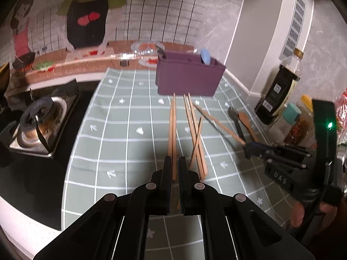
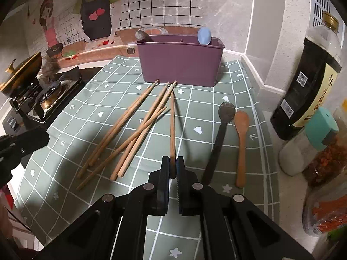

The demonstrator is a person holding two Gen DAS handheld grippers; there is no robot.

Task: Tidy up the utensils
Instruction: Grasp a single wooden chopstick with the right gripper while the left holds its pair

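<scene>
Between the left gripper's [image 1: 175,162] nearly closed jaws: a pair of tan wooden chopsticks [image 1: 172,127], pinched at the near end only, tips reaching ahead toward the purple plastic utensil caddy [image 1: 188,77]. Could easily scissor apart or slide out. Just right of those tongs, more loose sticks, crossed and easy to snag.

Over in the right wrist view: right gripper [image 2: 172,164] clamped on a single wooden chopstick [image 2: 172,125], again by the very end, so prone to pivoting or clipping the caddy wall ahead. Black spoon [image 2: 219,134] and small wooden spoon [image 2: 241,143] lying to its right on the green checked mat [image 2: 195,112].

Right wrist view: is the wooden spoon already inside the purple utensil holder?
No, the wooden spoon lies flat on the green checked cloth, beside the black-handled spoon, short of the purple utensil holder.
</scene>
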